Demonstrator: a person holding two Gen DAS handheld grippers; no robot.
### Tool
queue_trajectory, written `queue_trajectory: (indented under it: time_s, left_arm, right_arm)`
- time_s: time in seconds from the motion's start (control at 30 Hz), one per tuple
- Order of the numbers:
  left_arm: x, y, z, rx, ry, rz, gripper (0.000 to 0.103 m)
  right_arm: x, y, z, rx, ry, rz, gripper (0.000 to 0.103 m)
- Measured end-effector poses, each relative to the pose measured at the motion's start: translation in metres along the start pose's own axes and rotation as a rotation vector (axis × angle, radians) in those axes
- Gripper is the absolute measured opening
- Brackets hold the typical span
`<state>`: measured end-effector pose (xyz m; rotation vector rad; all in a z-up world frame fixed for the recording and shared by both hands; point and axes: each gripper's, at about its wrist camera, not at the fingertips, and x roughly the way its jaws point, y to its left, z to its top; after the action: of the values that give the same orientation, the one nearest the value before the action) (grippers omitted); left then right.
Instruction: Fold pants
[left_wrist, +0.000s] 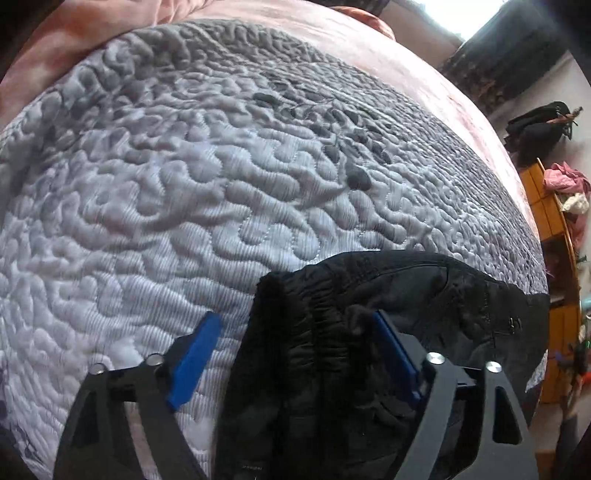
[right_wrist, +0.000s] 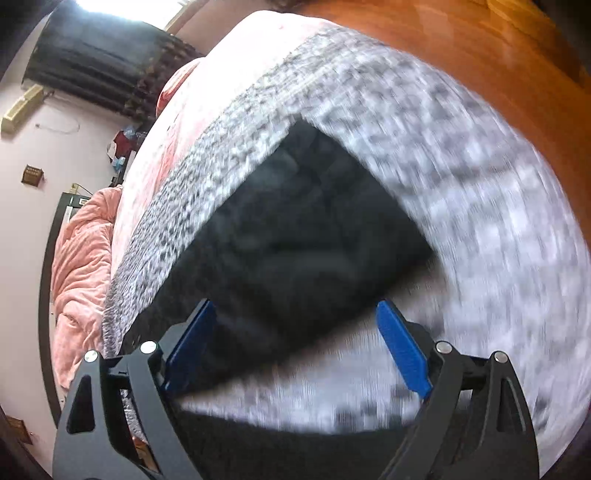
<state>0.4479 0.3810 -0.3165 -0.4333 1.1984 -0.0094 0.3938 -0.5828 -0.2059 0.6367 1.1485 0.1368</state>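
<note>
Quilted grey bedspread (left_wrist: 184, 192) covers the bed, pink blanket (right_wrist: 79, 266) bunched at nine o'clock. Black pants (left_wrist: 369, 314) lie at six o'clock, between the spread fingers of the left hand-held gripper (left_wrist: 291, 354). Right hand-held gripper (right_wrist: 297, 347) gapes over the pants, view blurred.

Your left gripper (left_wrist: 291, 354) sits low over the quilted mattress (left_wrist: 184, 192), fingers spread. The pants (left_wrist: 369, 306) lie on the mattress between those fingers and run off to the right of them. Ahead of the gripper, bare quilt; beyond it, the blanket (left_wrist: 85, 40) at the far edge. Shelf (left_wrist: 554, 221) stands off the mattress to the right.

Your right gripper (right_wrist: 295, 343) is spread too, with the pants (right_wrist: 295, 240) lying ahead of and between its fingers, on the mattress (right_wrist: 461, 184). Blanket (right_wrist: 81, 266) lies left; floor (right_wrist: 480, 48) far right.
</note>
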Motion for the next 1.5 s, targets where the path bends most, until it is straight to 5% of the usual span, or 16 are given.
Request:
queue_trajectory:
  time_s: [0.03, 0.13, 0.43, 0.6, 0.67, 0.7, 0.77, 0.8, 1.17, 1.5]
  left_arm:
    - [0.000, 0.000, 0.000, -0.008, 0.000, -0.018, 0.060]
    - [0.000, -0.004, -0.001, -0.001, 0.006, -0.039, 0.045]
    - [0.001, -0.004, -0.001, -0.045, -0.032, -0.018, 0.036]
    - [0.001, -0.002, -0.002, -0.091, -0.050, -0.006, 0.036]
    - [-0.001, -0.004, -0.003, -0.102, -0.060, 0.008, 0.036]
    - [-0.003, -0.005, -0.003, -0.099, -0.064, 0.018, 0.035]
    - [-0.007, -0.011, -0.004, -0.088, -0.082, 0.045, 0.031]
    - [-0.011, -0.012, -0.005, -0.093, -0.102, 0.066, 0.020]
    - [-0.078, -0.033, -0.009, -0.101, -0.221, 0.023, 0.012]
    - [-0.171, -0.050, -0.062, -0.040, -0.369, -0.093, 0.012]
  right_arm:
    - [0.003, 0.001, 0.010, -0.008, 0.002, -0.001, 0.089]
    - [0.021, 0.002, 0.045, -0.041, 0.010, -0.048, 0.089]
    - [0.087, 0.005, 0.118, -0.099, 0.056, -0.079, 0.089]
    - [0.117, 0.008, 0.131, -0.155, 0.112, -0.103, 0.090]
    - [0.113, 0.010, 0.130, -0.157, 0.107, -0.054, 0.068]
    - [0.110, 0.010, 0.129, -0.153, 0.116, -0.019, 0.046]
    - [0.101, 0.013, 0.123, -0.173, 0.107, -0.012, 0.018]
    - [0.097, 0.014, 0.120, -0.182, 0.106, -0.014, 0.012]
    - [-0.014, 0.049, 0.074, -0.234, -0.064, -0.027, 0.007]
    - [-0.139, 0.044, -0.024, -0.248, -0.219, -0.040, 0.006]
